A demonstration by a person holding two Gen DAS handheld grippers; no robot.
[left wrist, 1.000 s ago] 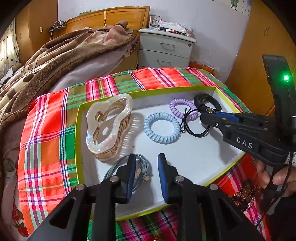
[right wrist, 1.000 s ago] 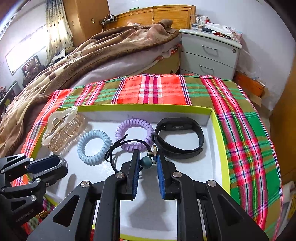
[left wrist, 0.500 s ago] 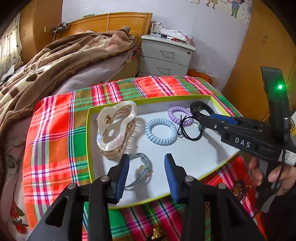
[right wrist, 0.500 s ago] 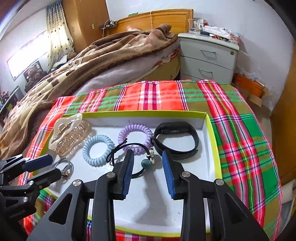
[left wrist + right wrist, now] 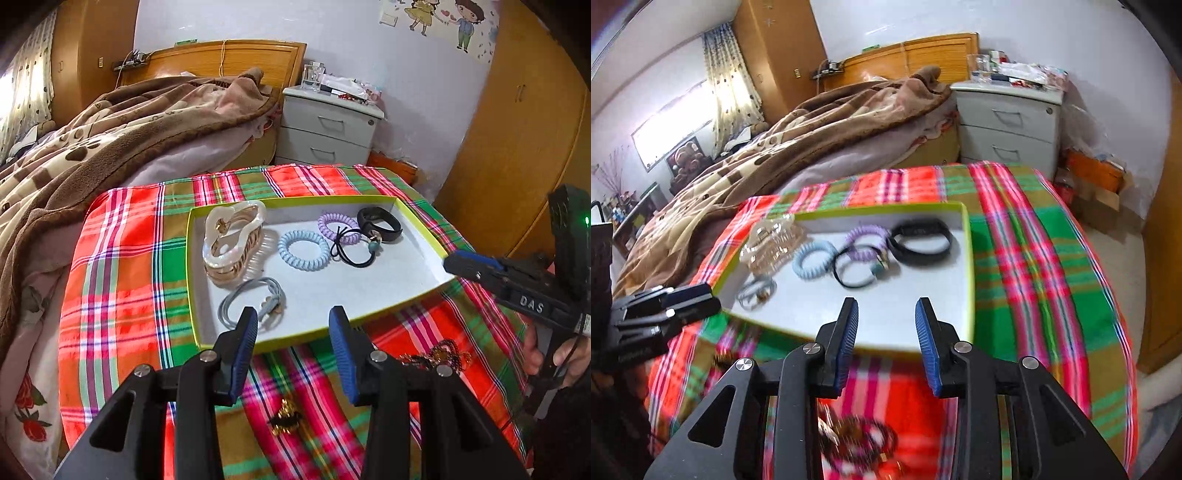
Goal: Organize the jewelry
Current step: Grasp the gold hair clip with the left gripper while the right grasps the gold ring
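A white tray with a lime rim (image 5: 424, 229) (image 5: 969, 258) lies on the plaid cloth. In it are a pearly hair claw (image 5: 231, 243), a blue coil tie (image 5: 303, 250), a purple coil tie (image 5: 338, 223), a black hair tie with a teal bead (image 5: 356, 251), a black wristband (image 5: 380, 223) and a grey hair tie (image 5: 251, 302). My left gripper (image 5: 293, 332) is open and empty over the tray's near rim. My right gripper (image 5: 886, 325) is open and empty, also at the near rim. A small gold piece (image 5: 286, 421) and dark beaded jewelry (image 5: 439, 356) (image 5: 857, 439) lie on the cloth.
The plaid cloth (image 5: 122, 266) covers the table. A bed with a brown blanket (image 5: 110, 140) is at the left and back. A grey nightstand (image 5: 328, 129) stands behind. A wooden wardrobe (image 5: 517, 147) is at the right.
Both grippers opened, let go of the grey tie and the black beaded tie inside the tray, and drew back toward the near rim. The ties lie free in the tray.
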